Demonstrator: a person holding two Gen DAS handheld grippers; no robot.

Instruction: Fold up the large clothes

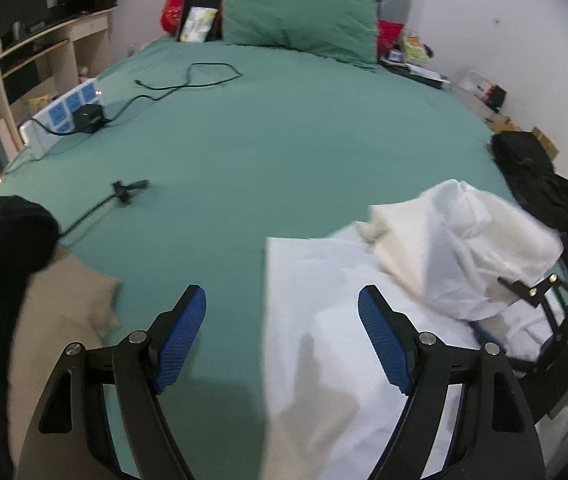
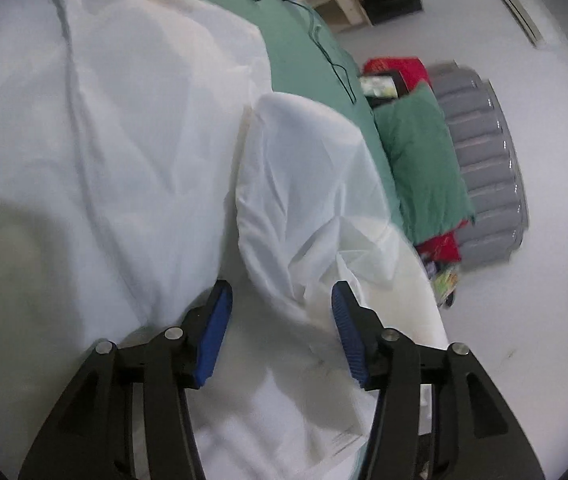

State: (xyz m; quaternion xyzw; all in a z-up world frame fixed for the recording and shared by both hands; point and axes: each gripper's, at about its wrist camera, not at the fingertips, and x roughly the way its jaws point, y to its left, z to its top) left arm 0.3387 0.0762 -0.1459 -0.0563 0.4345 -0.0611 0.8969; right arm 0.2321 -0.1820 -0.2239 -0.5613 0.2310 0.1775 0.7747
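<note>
The white garment (image 2: 132,128) lies rumpled and partly folded on the bed.

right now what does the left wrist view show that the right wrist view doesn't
Only the left wrist view shows the tan garment at the near left, the black clothes at the right bed edge, the small black clamp on the sheet, and the right gripper's frame from the side.

Only the right wrist view shows the right gripper with jaws open around a bunched fold of the white garment.

Both show the white garment, green bed sheet, green pillow and black cable. The left gripper is open.
</note>
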